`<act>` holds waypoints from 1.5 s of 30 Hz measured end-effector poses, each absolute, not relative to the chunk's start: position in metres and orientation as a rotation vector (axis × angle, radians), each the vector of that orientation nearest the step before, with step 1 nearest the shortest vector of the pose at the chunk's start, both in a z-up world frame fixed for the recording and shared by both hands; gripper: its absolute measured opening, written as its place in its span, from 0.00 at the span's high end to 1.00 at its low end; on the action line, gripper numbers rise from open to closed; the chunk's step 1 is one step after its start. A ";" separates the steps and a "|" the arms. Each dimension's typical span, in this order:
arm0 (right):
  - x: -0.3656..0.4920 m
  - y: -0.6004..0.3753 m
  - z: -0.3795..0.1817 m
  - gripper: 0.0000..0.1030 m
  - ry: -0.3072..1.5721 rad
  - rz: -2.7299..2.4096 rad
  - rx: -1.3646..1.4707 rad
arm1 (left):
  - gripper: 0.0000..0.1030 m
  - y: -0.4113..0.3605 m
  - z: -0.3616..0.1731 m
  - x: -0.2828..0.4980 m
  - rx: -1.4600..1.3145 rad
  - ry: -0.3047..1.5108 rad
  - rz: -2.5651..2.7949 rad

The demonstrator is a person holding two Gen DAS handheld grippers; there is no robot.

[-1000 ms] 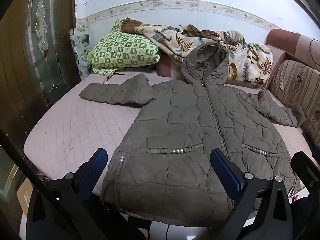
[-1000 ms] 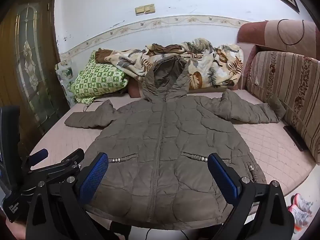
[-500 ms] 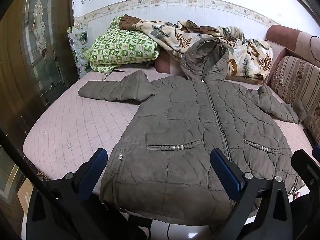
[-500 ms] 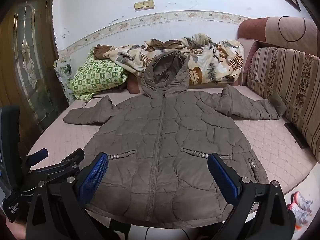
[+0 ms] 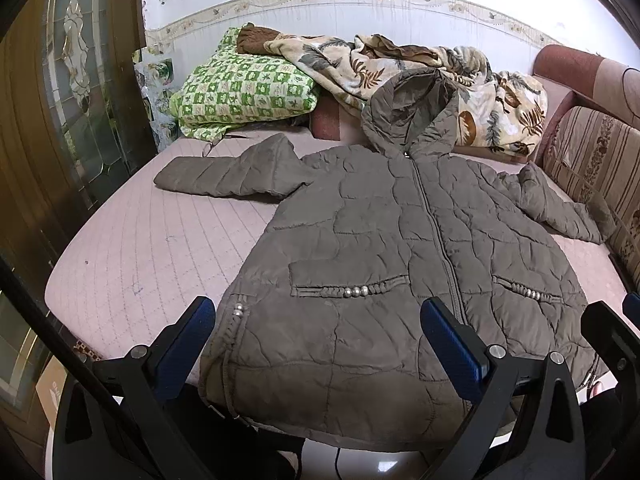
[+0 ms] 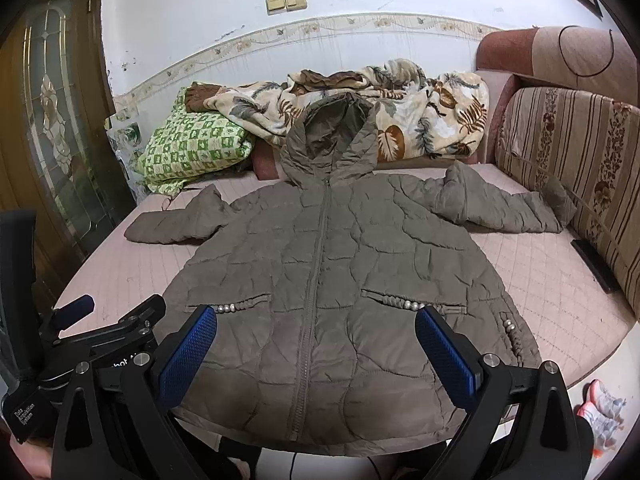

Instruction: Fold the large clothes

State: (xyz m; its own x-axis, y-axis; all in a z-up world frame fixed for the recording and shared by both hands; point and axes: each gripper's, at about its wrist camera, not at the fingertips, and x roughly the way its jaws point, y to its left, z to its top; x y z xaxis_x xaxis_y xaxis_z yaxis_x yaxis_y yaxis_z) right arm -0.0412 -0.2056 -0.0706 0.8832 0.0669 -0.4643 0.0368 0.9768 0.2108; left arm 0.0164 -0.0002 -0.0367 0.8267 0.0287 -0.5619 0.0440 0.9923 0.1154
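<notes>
A large olive-brown quilted hooded coat (image 5: 384, 248) (image 6: 332, 264) lies flat and zipped on a pink quilted bed (image 5: 152, 248) (image 6: 552, 292), front side up. Both sleeves spread outward and the hood points toward the far wall. Its hem hangs slightly over the near bed edge. My left gripper (image 5: 318, 344) hovers open over the hem's left half, holding nothing. My right gripper (image 6: 316, 344) is open above the hem's middle, also holding nothing. The left gripper's body (image 6: 80, 344) shows at the lower left of the right wrist view.
A green checked pillow (image 5: 244, 84) and a leaf-print blanket (image 5: 420, 72) are piled at the head of the bed. A striped sofa back (image 6: 568, 160) borders the right side, with a dark flat object (image 6: 594, 266) beside it. A wooden glass-panelled door (image 5: 72, 92) stands left. Shoes (image 6: 602, 406) lie on the floor.
Both grippers have moved slightly forward and tilted down, so the coat looks a little nearer. The coat has not moved and both grippers have stayed open.
</notes>
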 end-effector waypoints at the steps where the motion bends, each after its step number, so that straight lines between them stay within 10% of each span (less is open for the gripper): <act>1: -0.040 -0.207 -0.072 0.02 0.493 0.016 0.223 | 0.01 -0.001 -0.039 0.019 0.136 0.599 -0.007; 27: 0.034 -0.474 -0.122 0.03 0.651 -0.221 0.790 | 0.01 -0.099 -0.098 0.242 0.205 0.835 -0.156; 36: 0.104 -0.634 -0.151 0.34 0.603 -0.515 0.881 | 0.01 -0.097 -0.104 0.254 0.201 0.818 -0.158; 45: 0.158 -0.710 -0.182 0.36 0.604 -0.643 0.812 | 0.01 -0.106 -0.108 0.250 0.234 0.793 -0.197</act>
